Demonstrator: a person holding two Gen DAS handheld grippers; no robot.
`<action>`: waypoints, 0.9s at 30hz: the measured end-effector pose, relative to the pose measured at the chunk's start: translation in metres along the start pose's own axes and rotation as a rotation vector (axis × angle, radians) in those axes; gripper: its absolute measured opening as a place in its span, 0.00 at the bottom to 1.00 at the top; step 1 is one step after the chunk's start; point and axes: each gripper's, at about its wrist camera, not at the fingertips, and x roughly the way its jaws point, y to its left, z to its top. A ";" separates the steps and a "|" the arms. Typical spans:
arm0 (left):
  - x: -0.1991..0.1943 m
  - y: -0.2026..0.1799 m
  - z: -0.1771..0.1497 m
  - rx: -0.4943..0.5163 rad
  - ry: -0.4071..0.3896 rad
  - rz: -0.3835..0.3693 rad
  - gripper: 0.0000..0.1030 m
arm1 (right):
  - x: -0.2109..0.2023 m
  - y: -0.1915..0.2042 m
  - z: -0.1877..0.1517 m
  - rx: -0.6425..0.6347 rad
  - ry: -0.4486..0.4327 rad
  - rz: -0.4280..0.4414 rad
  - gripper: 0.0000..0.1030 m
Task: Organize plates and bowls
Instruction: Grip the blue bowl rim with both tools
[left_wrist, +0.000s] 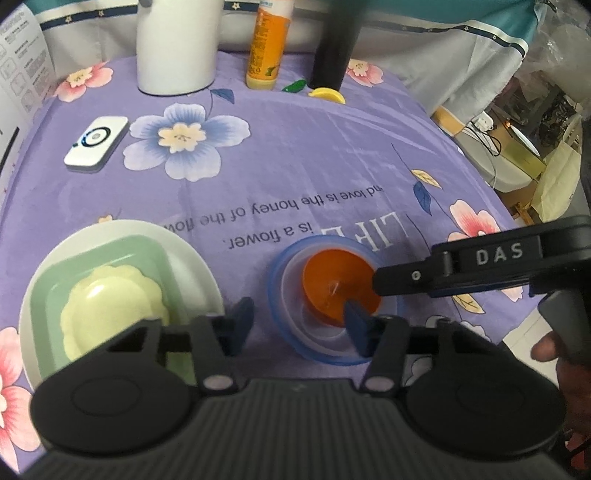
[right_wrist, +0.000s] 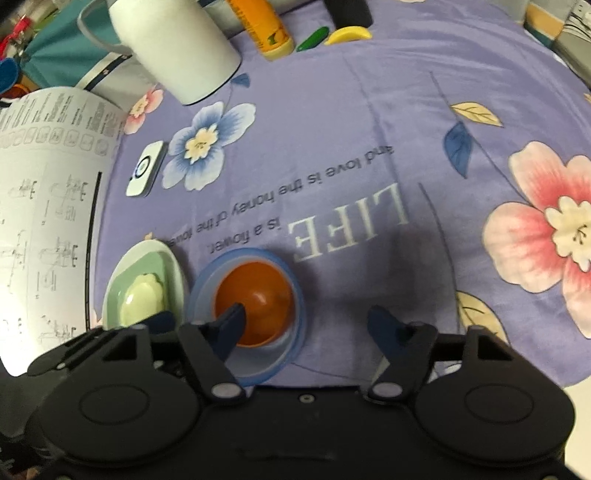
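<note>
Both grippers hover low over the near edge of the purple flowered cloth (left_wrist: 295, 166). Left gripper (left_wrist: 295, 314) has its jaws apart, one fingertip inside the orange bowl (left_wrist: 332, 280), the other outside the blue bowl's (left_wrist: 275, 280) rim; whether the pads press I cannot tell. Right gripper (right_wrist: 306, 321) stands released, its left finger over the orange bowl, the other over bare cloth. Orange bowl sits nested in the blue one. Just left, a pale yellow dish (left_wrist: 110, 299) lies in a green tray (left_wrist: 147, 254) on a white plate (left_wrist: 195, 258). Far back stand a white jug (left_wrist: 177, 48) and an orange bottle (left_wrist: 267, 48)
</note>
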 end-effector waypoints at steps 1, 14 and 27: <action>0.001 0.000 0.000 -0.002 0.004 -0.004 0.44 | 0.001 0.003 0.000 -0.013 -0.001 -0.007 0.61; 0.012 0.003 0.000 -0.034 0.031 -0.025 0.39 | 0.012 0.019 -0.002 -0.100 0.014 -0.005 0.32; 0.032 0.001 -0.002 -0.047 0.070 0.009 0.36 | 0.021 0.019 -0.001 -0.123 0.016 -0.032 0.20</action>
